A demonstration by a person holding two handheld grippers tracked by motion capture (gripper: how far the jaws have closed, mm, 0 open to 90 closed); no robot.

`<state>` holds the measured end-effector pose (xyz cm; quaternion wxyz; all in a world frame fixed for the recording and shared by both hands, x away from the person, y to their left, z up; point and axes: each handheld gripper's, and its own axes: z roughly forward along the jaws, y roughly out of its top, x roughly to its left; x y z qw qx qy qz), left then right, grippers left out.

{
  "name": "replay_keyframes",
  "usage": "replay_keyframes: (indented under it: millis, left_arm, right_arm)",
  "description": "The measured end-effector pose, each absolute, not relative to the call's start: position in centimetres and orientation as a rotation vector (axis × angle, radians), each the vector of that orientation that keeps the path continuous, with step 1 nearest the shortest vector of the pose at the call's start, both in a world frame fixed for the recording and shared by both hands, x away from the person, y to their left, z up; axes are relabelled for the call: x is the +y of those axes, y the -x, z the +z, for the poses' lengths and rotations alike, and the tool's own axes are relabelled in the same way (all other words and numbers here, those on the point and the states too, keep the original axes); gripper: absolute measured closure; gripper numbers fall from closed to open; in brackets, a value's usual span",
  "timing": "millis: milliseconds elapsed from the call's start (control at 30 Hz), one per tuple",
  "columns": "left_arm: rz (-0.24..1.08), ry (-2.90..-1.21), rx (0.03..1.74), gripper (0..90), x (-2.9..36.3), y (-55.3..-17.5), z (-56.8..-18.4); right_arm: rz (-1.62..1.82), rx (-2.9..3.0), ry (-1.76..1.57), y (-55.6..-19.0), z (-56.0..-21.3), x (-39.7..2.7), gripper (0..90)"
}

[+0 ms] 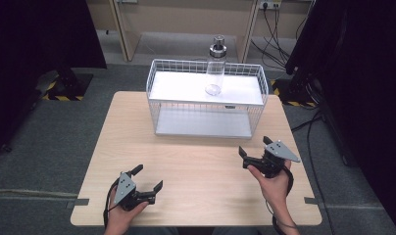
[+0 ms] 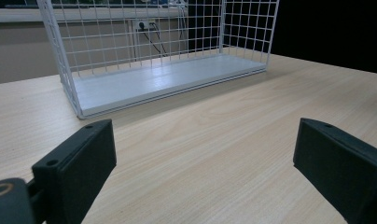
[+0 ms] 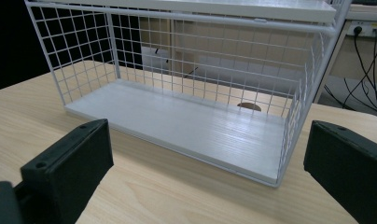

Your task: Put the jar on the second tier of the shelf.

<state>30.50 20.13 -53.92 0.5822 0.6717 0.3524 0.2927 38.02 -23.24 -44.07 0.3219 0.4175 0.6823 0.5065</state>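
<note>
— Where is the clear glass bottle with the metal cap [image 1: 215, 68] standing?
— Atop the white wire-mesh shelf rack [image 1: 159, 84]; left gripper [image 1: 148, 178] and right gripper [image 1: 255, 145] are hovering before it — jaws spread, holding nothing.

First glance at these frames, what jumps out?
The white wire rack at the table's far side, with a clear bottle standing upright on its top shelf, right of middle. Nearer the person, the left gripper and right gripper are held over the bare wooden table, both open and empty.
</note>
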Motion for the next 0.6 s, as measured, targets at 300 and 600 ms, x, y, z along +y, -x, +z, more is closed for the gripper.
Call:
replay_keyframes:
  millis: [300,600]
  left_arm:
    - [0.684,-1.568,0.824,5.1,20.1,-30.5,-53.9]
    - [0.685,-1.569,0.824,5.1,20.1,-30.5,-53.9]
  right_arm:
    - [1.314,1.791,-1.117,-37.2,-45.0,-24.1,1.5]
    - [1.300,1.783,-1.148,-36.3,-46.1,-25.1,1.6]
